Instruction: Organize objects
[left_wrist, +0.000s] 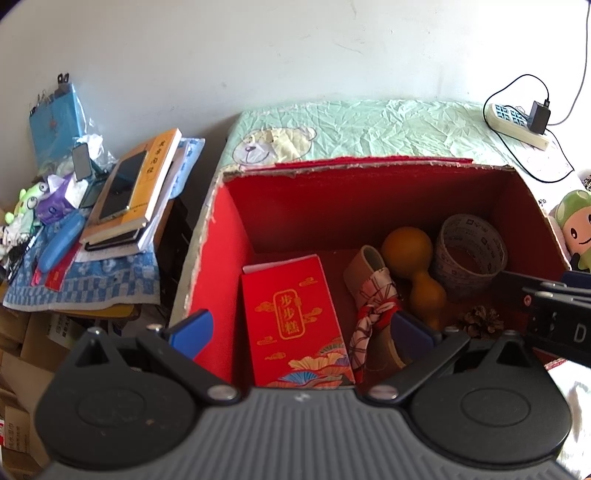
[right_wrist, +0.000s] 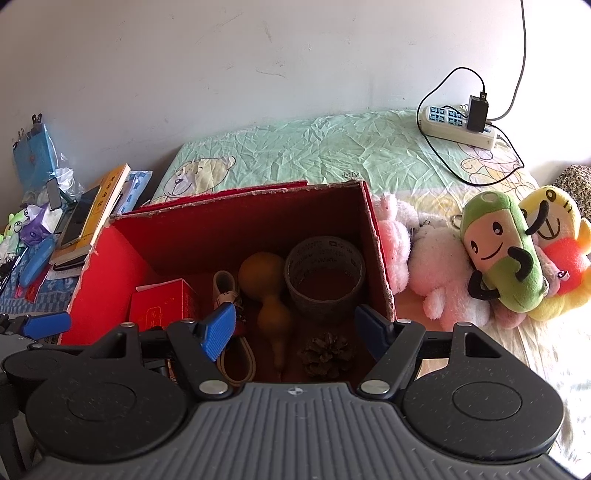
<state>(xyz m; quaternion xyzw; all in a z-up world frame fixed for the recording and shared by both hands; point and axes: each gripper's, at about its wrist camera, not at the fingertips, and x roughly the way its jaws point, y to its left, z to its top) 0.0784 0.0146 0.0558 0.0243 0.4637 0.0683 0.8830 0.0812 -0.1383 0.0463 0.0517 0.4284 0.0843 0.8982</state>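
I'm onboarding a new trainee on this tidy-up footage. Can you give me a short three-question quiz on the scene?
1. True or false: the pine cone lies outside the red box.
2. What stands against the box's back right corner: A) gourd B) tape roll C) red packet?
3. Fill in: the plush toys lie to the box's ____.

Key: 1 false; 2 B; 3 right.

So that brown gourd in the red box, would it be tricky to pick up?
Probably a bit. The gourd looks smooth and rounded, so the fingers might slip unless they close on its narrow waist. It lies on its side, so a nudge would likely roll it towards the pine cone. Dried gourds are usually light.
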